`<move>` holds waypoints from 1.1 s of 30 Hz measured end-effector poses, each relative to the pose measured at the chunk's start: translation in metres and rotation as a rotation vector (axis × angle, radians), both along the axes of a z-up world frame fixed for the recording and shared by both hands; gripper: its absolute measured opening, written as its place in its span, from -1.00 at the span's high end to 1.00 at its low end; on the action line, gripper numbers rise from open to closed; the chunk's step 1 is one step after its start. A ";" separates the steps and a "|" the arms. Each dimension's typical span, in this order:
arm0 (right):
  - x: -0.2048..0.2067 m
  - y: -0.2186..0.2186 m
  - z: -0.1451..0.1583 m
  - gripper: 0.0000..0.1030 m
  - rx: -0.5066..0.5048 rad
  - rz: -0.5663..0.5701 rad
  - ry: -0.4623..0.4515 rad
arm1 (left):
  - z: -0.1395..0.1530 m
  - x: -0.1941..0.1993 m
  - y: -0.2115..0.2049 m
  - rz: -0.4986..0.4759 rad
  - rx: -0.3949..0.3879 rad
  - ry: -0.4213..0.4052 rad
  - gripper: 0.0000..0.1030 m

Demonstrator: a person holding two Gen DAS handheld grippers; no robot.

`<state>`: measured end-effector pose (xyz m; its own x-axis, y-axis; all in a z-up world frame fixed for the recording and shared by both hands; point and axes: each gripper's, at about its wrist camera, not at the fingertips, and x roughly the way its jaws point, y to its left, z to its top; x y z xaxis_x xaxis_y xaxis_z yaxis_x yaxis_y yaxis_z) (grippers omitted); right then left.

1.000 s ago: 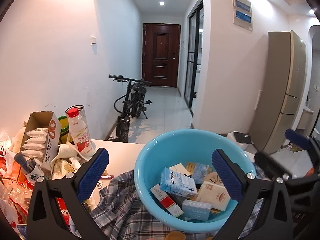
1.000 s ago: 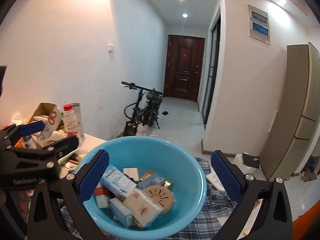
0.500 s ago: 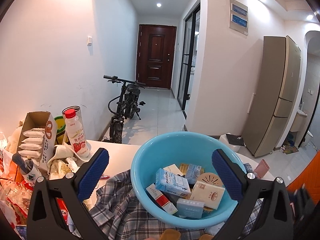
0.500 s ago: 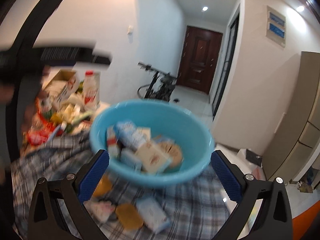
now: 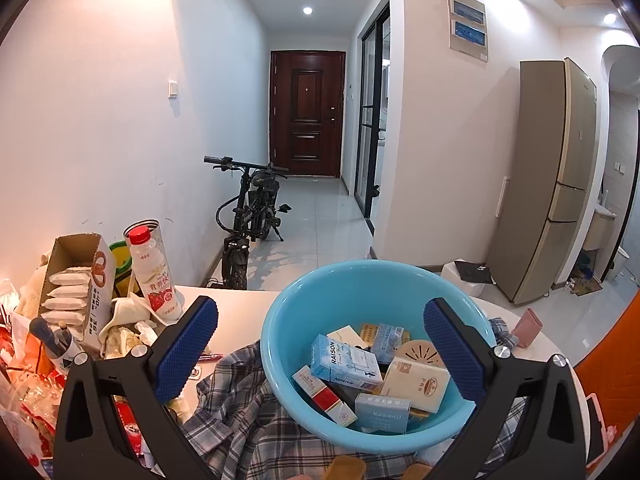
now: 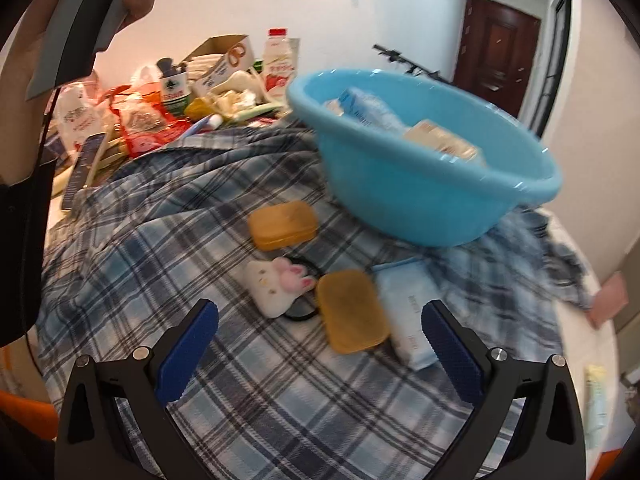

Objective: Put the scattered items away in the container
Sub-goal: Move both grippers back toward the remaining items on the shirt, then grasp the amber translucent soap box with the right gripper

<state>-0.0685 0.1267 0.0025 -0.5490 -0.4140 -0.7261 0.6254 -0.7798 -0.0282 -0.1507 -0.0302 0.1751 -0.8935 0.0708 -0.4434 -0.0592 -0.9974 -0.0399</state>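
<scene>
On plaid cloth (image 6: pixel 168 240) | 2 amber cases (image 6: pixel 282 225) | 1 basin (image 6: pixel 420 168)

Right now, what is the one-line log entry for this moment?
left gripper: open, empty | right gripper: open, empty, above plaid cloth | blue basin: partly filled | outside: two orange cases, plush toy, wipes pack

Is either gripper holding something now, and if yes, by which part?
No. The left gripper and the right gripper are both open with nothing between their fingers.
</scene>
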 end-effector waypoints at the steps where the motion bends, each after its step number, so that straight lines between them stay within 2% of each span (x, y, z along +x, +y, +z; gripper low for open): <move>1: -0.002 0.001 -0.003 -1.00 -0.016 0.010 -0.017 | 0.000 0.000 0.000 -0.001 -0.001 -0.002 -0.99; 13: -0.024 0.006 -0.030 -0.99 -0.116 0.066 -0.167 | -0.003 -0.002 0.006 -0.011 -0.021 -0.013 -0.99; 20: -0.036 0.011 -0.040 -0.98 -0.109 0.047 -0.202 | -0.004 -0.004 0.008 -0.008 -0.024 -0.018 -0.99; 26: -0.047 0.015 -0.041 -0.73 -0.074 0.044 -0.183 | -0.007 -0.006 0.011 -0.010 -0.036 -0.024 -0.99; 30: -0.051 0.017 -0.044 -0.47 -0.062 0.042 -0.162 | -0.010 -0.008 0.015 -0.010 -0.056 -0.030 -0.99; 33: -0.050 0.018 -0.046 -0.42 -0.067 0.041 -0.148 | -0.012 -0.010 0.017 -0.005 -0.066 -0.035 -0.99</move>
<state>-0.1185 0.1446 -0.0432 -0.4196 -0.4837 -0.7681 0.6500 -0.7508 0.1178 -0.1611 -0.0131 0.1627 -0.8771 0.0443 -0.4783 -0.0636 -0.9977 0.0241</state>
